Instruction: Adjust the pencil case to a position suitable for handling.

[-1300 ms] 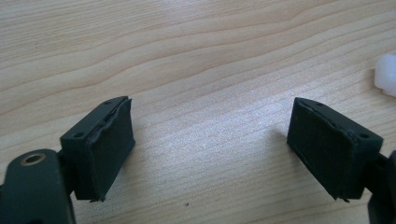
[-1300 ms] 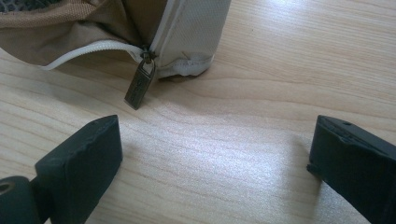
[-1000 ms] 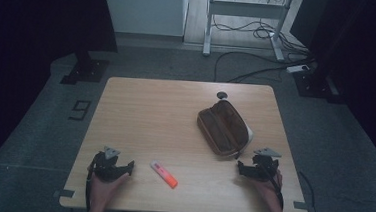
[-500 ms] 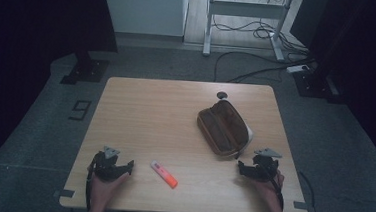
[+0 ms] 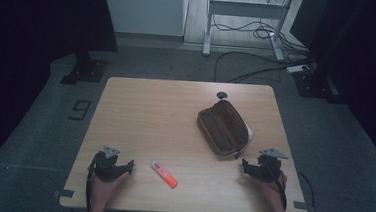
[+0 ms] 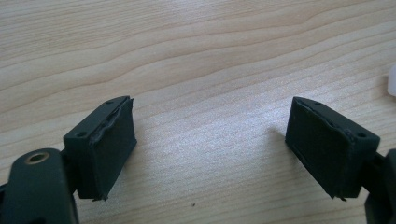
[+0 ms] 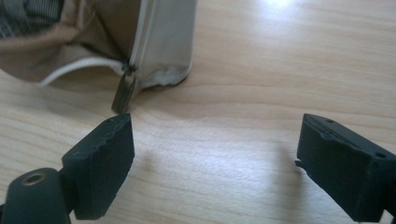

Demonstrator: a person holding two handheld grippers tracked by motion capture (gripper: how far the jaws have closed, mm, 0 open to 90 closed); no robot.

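- Since the earlier high view nothing has shifted place: pouch, marker and both hands sit where they were; the right hand-held gripper (image 5: 251, 166) jaws have just been closing a little, with nothing between them.
- High view: brown pouch (image 5: 223, 128) lies open on the right half of the table (image 5: 150, 113), the right hand-held gripper just beside its near corner, probably lined up for the zipper. Orange-and-white marker (image 5: 163, 174) lies near the front edge between the hands, likely meant for the pouch. Left hand-held gripper (image 5: 121, 167) rests low at front left, well apart from the marker. Both forearms come in from the bottom, hands resting on the table.
- Left gripper view: jaws wide apart, bare wood between them, holding nothing.
- Right gripper view: jaws wide, empty; zipper pull (image 7: 123, 94) hangs at the pouch's corner just ahead of the left jaw, not touched.
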